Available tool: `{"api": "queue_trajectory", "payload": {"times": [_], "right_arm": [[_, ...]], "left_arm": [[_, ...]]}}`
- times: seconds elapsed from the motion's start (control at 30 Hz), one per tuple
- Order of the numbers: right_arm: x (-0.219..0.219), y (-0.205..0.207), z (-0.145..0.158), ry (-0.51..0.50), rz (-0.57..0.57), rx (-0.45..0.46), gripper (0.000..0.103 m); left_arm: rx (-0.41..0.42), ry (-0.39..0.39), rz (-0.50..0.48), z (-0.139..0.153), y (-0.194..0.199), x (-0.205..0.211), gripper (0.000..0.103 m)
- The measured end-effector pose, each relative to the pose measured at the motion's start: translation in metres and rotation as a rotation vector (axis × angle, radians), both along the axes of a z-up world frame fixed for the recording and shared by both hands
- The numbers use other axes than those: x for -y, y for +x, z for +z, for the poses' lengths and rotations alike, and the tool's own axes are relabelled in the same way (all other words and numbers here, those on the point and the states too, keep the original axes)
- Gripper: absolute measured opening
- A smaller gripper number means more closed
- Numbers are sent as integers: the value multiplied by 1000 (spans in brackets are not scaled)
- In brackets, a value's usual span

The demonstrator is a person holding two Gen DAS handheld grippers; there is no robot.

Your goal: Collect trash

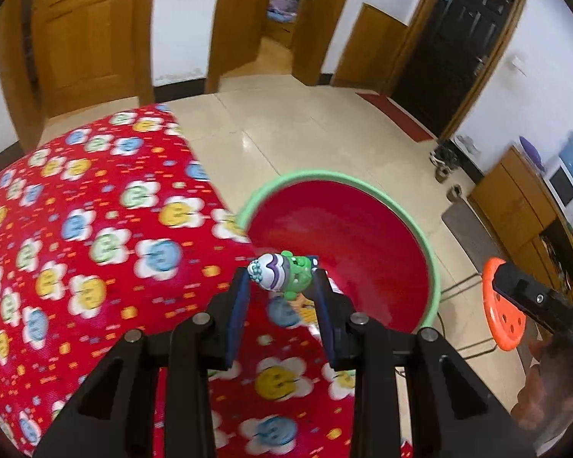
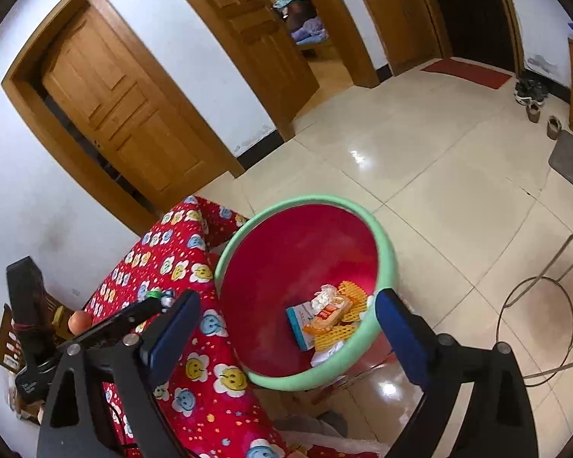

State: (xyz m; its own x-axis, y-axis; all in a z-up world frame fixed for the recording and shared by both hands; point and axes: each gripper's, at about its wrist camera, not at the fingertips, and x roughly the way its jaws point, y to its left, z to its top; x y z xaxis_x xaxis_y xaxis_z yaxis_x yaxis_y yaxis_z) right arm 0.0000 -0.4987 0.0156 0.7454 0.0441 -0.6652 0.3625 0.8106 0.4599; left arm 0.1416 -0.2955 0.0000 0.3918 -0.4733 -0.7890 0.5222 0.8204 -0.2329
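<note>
On the left a table under a red cloth (image 1: 76, 229) printed with smiling flowers fills the view. At its near corner the left gripper (image 1: 282, 278) has its jaws drawn narrow on a small wrapper (image 1: 282, 274), white and purple at one end and green at the other; the blue pads press it from both sides. The wrapper hangs over the table edge, right at the near rim of a red basin with a pale green rim (image 1: 363, 181) that stands on the tiled floor just beside the table. From this view the inside of the basin looks bare, though its bottom is hidden behind the gripper.

Further right stand an orange stool (image 1: 502, 305) on thin metal legs and, at the frame edge, part of the other gripper.

In the right wrist view the same cloth (image 2: 195, 381) lies at the left, with the left gripper (image 2: 160, 297) over it, the green and white bit only just visible at its tip. The basin (image 2: 386, 248) sits in the middle, and in its bottom lie pieces of trash (image 2: 328, 316): a white and blue packet, an orange packet, yellow foam netting and what seems to be crumpled clear plastic. The right gripper (image 2: 286, 320) hangs above the basin with its jaws wide apart and nothing between them.
</note>
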Motion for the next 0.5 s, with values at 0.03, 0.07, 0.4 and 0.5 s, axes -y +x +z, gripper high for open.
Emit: {"api": "queue_trajectory", "payload": {"times": [0.03, 0.07, 0.4, 0.5], "right_arm": [[2, -2, -1, -2, -10, -1, 94], [6, -3, -3, -3, -22, -2, 95], [18, -5, -10, -8, -37, -6, 95], [12, -3, -13, -4, -5, -9, 99]], "left_arm": [[-2, 3, -10, -2, 0, 6, 33], [-6, 2, -21, -5, -1, 11, 33], [22, 5, -32, -6, -12, 20, 51], [37, 16, 14, -2, -17, 2, 59]]}}
